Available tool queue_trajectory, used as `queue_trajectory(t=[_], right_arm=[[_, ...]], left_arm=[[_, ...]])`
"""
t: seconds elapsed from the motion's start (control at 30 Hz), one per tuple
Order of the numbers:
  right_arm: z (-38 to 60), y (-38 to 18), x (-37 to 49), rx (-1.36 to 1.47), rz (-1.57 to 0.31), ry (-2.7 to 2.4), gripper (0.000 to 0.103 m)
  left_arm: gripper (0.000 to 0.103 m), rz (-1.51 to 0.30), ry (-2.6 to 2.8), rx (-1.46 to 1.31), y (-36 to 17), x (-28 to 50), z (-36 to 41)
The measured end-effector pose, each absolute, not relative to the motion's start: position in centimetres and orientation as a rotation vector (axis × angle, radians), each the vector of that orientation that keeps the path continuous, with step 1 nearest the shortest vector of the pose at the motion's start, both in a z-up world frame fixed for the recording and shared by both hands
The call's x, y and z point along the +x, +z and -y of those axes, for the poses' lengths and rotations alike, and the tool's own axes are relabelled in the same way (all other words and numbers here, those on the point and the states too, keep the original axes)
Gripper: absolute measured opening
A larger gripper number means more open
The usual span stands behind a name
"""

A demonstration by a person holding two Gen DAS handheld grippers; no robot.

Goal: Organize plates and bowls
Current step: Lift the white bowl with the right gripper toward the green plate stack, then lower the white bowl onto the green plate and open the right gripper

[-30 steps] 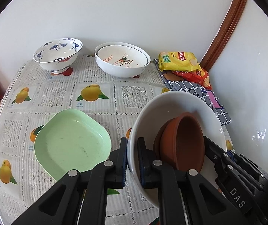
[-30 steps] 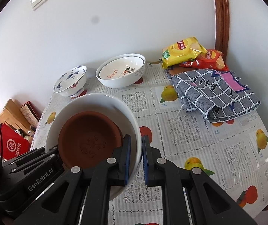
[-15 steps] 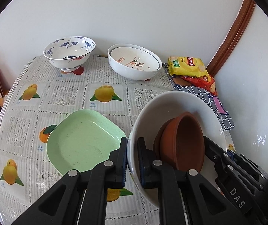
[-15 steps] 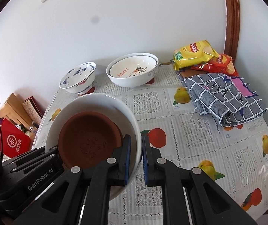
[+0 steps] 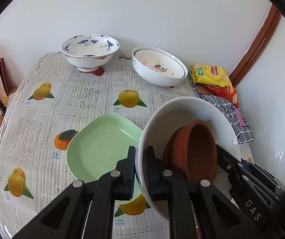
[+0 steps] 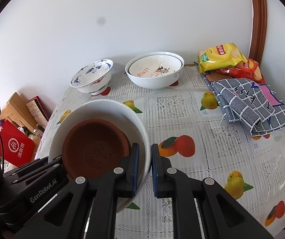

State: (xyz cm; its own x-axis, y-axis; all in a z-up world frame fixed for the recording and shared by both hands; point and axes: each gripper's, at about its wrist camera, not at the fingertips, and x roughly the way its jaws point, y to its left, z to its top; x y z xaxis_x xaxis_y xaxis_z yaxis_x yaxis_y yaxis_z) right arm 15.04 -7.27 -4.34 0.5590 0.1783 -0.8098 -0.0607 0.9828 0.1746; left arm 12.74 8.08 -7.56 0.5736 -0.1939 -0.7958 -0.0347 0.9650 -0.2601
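A large white bowl (image 5: pixel 184 115) with brown clay dishes (image 5: pixel 194 151) nested in it is held above the table by both grippers. My left gripper (image 5: pixel 141 171) is shut on its left rim. My right gripper (image 6: pixel 143 167) is shut on its right rim (image 6: pixel 142 131); the brown dishes (image 6: pixel 94 149) show inside. A light green square plate (image 5: pixel 100 147) lies on the table just left of the held bowl. A blue-and-white crane bowl (image 5: pixel 89 51) and a white bowl with a lemon-print bowl nested in it (image 5: pixel 159 67) stand at the back.
Chip bags (image 6: pixel 222 59) and a folded checked cloth (image 6: pixel 250 103) lie at the back right by the wall. The table edge curves at the left, with boxes and a red bag (image 6: pixel 14 147) on the floor below.
Both grippers have carried the white bowl forward and left; the back bowls look nearer and the green plate now sits closer beside the held bowl.
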Motion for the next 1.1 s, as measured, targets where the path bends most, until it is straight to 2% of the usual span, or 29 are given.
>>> queue_trajectory(t=[1.1], right_arm=[[1.1,-8.8,18.3,0.101,-1.051,0.237,0.011]], left_arm=[[0.011,-1.024,0.008,-0.307,-11.5,14.3,-13.9]])
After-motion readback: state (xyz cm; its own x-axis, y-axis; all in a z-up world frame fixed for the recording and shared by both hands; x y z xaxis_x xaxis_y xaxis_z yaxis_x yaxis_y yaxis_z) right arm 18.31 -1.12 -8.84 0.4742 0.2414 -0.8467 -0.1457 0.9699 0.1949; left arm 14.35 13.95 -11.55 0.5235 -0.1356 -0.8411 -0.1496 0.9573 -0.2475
